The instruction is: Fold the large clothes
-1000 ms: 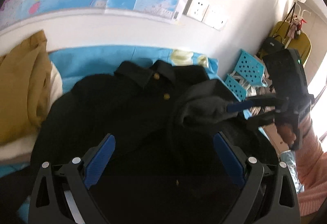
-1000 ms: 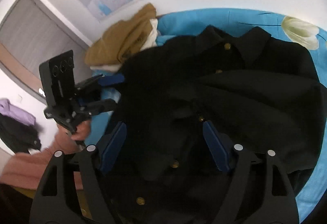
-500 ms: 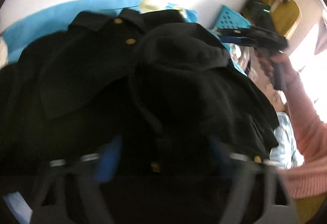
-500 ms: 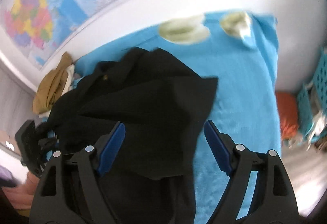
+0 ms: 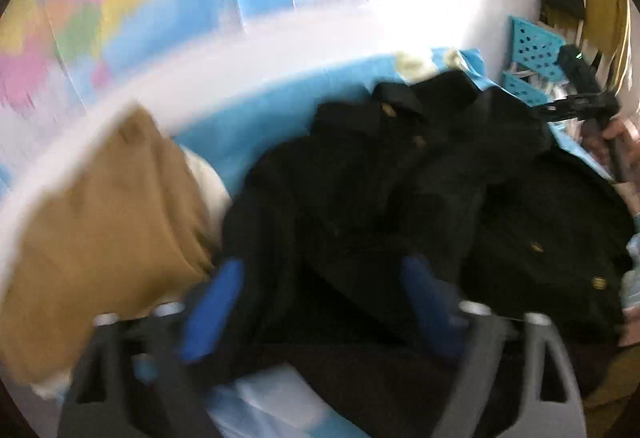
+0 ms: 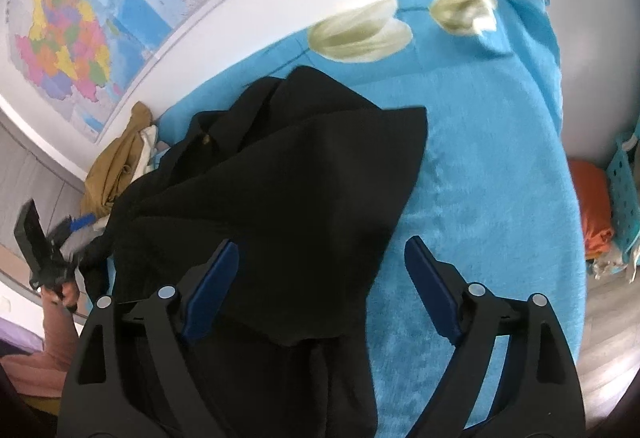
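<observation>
On blue blanket: black coat, sleeve folded in. Left gripper, right gripper jaws opening wide, gripping nothing. Next: seize hem, fold toward collar.

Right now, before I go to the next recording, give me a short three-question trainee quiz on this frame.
1. True or false: the black coat lies on a red blanket.
2. Which lies beside the coat: A) mustard garment B) pair of shoes C) pillow?
3. What is between the right hand-held gripper fingers?

Key: 1 false, it lies on the blue blanket. 2 A. 3 A fold of the coat, not pinched; the jaws are opening.
</observation>
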`<state>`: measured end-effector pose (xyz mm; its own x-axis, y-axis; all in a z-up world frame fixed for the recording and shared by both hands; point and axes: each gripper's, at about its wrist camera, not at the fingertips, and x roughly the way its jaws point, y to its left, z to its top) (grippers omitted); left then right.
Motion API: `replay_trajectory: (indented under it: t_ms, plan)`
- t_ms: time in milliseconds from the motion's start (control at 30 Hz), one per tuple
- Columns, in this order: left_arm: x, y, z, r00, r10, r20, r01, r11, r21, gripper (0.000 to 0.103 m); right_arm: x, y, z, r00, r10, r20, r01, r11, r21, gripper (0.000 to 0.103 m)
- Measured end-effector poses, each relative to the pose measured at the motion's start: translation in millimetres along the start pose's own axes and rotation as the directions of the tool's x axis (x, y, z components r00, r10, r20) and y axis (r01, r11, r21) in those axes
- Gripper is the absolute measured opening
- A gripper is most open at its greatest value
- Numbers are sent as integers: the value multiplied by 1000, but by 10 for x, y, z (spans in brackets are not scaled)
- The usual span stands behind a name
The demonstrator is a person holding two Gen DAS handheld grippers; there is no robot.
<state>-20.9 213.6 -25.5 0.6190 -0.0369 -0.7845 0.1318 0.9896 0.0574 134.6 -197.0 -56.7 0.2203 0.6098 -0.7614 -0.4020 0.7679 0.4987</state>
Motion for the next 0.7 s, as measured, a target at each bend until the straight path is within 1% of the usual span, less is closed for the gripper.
replay_trajectory:
  t_ms: [33,100,200,233,267,300,333,367,400,433,467,500,567,600,633,667,700]
  plan:
    - [8,9,-46,1000,-17,-2,17,1000,-13,90,37,-24,-1,1000,29,-9,-29,999,17,85]
    - [112,3,-119,998,-65,-27,64,997,-50,90,86,-34,-7,998,54,-24,-54,998,24,85]
    - [294,-44,-217,988,-146,-49,140,985,-100,90,122,20,-46,995,89,-41,-90,996,-6,88]
    - [355,-74,-227,985,-163,-55,157,982,-110,88,133,35,-66,991,118,-56,-119,993,-10,78]
    - [388,-165,-244,983,-173,-57,166,980,-112,76,137,57,-83,991,117,-64,-119,993,-23,67]
    - [440,-201,-247,982,-182,-59,175,978,-111,66,129,82,-98,993,102,-60,-104,994,-44,39]
    - [480,-234,-235,981,-183,-61,175,978,-114,46,102,83,-114,992,114,-56,-117,992,-56,9]
    - [511,-241,-210,981,-183,-57,175,977,-126,30,64,73,-127,991,125,-48,-127,991,-51,10]
    - [507,-228,-178,983,-180,-42,173,976,-135,23,3,86,-134,994,102,-32,-104,992,-65,9]
    - [467,-201,-146,987,-162,-16,158,978,-139,11,-79,101,-133,997,78,-8,-79,993,-84,9]
    - [404,-181,-117,989,-148,7,148,979,-138,8,-186,114,-124,997,77,27,-75,993,-93,8]
    - [320,-167,-92,990,-135,38,139,981,-134,8,-339,113,-109,993,95,74,-88,992,-91,8]
    - [157,-162,-82,990,-112,85,121,985,-120,8,-447,132,-120,990,91,103,-79,990,-117,8]
    - [116,-184,-99,990,-104,91,113,989,-99,8,-412,135,-143,995,45,88,-34,991,-128,8]
    - [121,-206,-119,990,-112,85,119,990,-79,11,-334,121,-154,998,12,59,-5,992,-126,11]
    - [166,-240,-175,989,-138,59,141,989,-50,16,-218,98,-181,1000,-7,4,7,991,-131,13]
    - [233,-263,-238,988,-152,27,153,988,-36,18,-148,78,-200,999,-14,-33,9,991,-134,22]
